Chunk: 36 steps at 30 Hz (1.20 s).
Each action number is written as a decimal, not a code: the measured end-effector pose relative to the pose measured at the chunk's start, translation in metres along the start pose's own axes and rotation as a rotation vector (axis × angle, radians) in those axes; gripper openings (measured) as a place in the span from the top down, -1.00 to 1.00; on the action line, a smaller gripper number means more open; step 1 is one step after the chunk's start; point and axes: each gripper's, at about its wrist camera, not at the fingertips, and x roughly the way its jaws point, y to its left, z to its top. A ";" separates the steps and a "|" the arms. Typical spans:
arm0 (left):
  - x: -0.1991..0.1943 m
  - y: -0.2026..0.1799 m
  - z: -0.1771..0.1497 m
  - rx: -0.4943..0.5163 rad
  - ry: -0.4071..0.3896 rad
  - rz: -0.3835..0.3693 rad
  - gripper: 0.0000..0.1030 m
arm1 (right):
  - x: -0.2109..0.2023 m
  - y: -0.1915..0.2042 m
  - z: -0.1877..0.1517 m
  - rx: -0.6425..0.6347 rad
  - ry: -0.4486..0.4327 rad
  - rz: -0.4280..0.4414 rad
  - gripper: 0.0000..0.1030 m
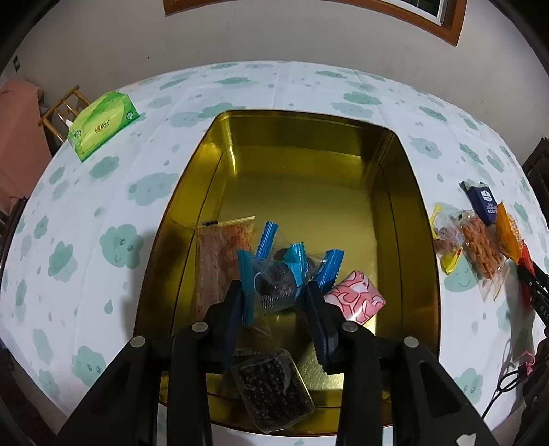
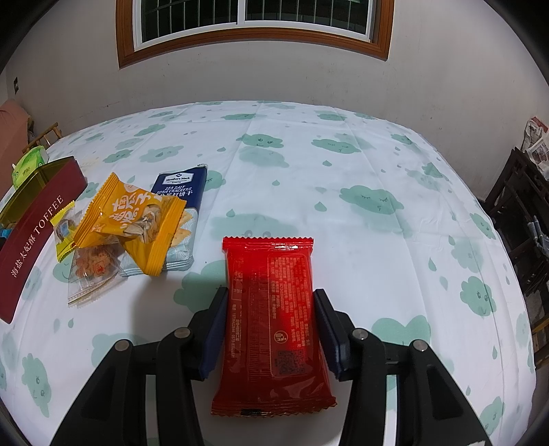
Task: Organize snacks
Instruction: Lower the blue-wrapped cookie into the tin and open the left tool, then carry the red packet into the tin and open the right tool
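Mid-sort here: the left claw [image 1: 274, 291] is clamped on a blue-ended cookie pack [image 1: 286, 274] over the gold tin [image 1: 401, 192], so next up is letting go inside. Right claw [image 2: 271, 308] straddles the red packet [image 2: 274, 319] on the desk [image 2: 377, 240], touching both sides; it looks gripped, can't swear to it. Four snacks already in the tin, four loose ones piled beside it.

Even indoor light, dark window [image 2: 254, 20]; glare on the gold tin [image 1: 295, 171], soft shadows on the tablecloth [image 2: 343, 223], strong fisheye bending and vignetted corners.
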 end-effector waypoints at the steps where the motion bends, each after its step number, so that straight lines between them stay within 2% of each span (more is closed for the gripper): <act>1: 0.000 0.000 -0.001 0.003 -0.002 0.000 0.33 | 0.000 0.000 0.000 0.000 -0.001 -0.003 0.06; 7: 0.001 0.003 -0.001 0.002 -0.002 0.009 0.24 | -0.002 0.001 0.001 0.021 -0.007 -0.025 0.13; 13: -0.004 0.004 -0.002 -0.001 -0.011 0.009 0.03 | -0.004 0.003 0.002 0.035 -0.006 -0.045 0.13; 22: -0.015 0.005 -0.005 0.012 -0.032 -0.019 -0.14 | -0.026 0.009 0.010 0.044 -0.043 -0.082 0.14; 29: -0.027 0.004 -0.008 0.011 -0.049 -0.048 -0.31 | -0.054 0.028 0.024 0.032 -0.089 -0.045 0.14; 36: -0.036 0.009 -0.011 -0.003 -0.054 -0.052 -0.37 | -0.067 0.083 0.040 -0.043 -0.112 0.051 0.14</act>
